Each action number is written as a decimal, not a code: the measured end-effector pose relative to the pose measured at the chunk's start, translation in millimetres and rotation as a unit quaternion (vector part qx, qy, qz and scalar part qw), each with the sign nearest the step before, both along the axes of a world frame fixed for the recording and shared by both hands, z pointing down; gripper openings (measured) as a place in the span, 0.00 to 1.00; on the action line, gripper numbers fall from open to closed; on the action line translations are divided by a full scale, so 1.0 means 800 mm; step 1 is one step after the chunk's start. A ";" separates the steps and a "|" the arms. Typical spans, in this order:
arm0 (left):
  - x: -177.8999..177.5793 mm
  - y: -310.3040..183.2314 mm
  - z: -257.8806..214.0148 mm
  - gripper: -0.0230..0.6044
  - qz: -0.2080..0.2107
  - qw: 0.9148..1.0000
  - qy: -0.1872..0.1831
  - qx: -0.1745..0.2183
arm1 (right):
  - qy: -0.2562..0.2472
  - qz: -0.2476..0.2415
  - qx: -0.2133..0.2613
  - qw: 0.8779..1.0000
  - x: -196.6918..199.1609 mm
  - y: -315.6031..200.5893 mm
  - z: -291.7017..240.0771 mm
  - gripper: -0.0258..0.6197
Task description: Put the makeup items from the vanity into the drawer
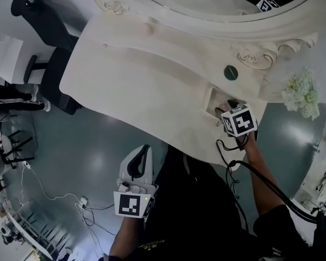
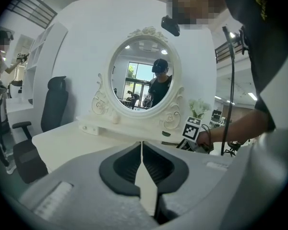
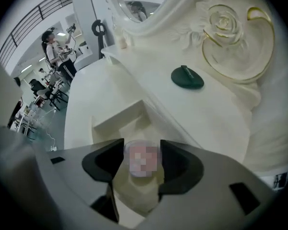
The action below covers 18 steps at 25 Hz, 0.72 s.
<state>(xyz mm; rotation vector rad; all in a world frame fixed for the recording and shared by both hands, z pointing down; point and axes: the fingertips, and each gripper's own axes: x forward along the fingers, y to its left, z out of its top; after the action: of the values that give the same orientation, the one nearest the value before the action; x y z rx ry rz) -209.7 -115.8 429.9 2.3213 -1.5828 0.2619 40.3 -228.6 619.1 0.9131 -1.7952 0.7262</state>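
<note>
Pale small round jar [image 3: 143, 156], clamped in right tongs [image 3: 142, 160], is hovering over open cream drawer [image 3: 116, 120]; 1 dark-green round compact [image 3: 187, 77] is waiting on tabletop [image 3: 110, 80]; left tongs [image 2: 142, 163] clenched, empty.

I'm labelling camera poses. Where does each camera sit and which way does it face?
Head view: on the head, steeply down at the vanity; both arms, left gripper, right gripper show.
Left gripper view: on that gripper, toward the mirror; its shut jaws show.
Right gripper view: on that gripper, down into the drawer; its jaws hold a small jar.
Head and right gripper views share drawer and green compact.
</note>
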 end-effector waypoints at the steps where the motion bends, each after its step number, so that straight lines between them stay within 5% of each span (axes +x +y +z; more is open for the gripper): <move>1: -0.002 0.002 0.001 0.07 -0.001 1.000 -0.001 -0.004 | 0.006 0.000 -0.004 1.000 0.000 0.001 0.001 0.41; 8: -0.016 0.006 0.007 0.07 -0.012 1.000 -0.004 -0.021 | 0.016 0.006 0.000 1.000 -0.004 0.000 0.000 0.42; 13: -0.015 -0.001 0.006 0.07 -0.003 1.000 0.002 -0.022 | 0.007 0.006 0.003 1.000 -0.009 0.003 -0.005 0.52; 18: -0.012 -0.010 0.000 0.07 0.006 1.000 0.003 -0.012 | -0.020 0.009 0.049 0.999 -0.012 -0.004 -0.042 0.52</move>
<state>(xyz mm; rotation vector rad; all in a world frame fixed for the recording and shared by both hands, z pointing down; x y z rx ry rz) -219.1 -123.5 430.1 2.3137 -1.5547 0.2754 30.6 -232.0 585.4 0.9875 -1.8726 0.6775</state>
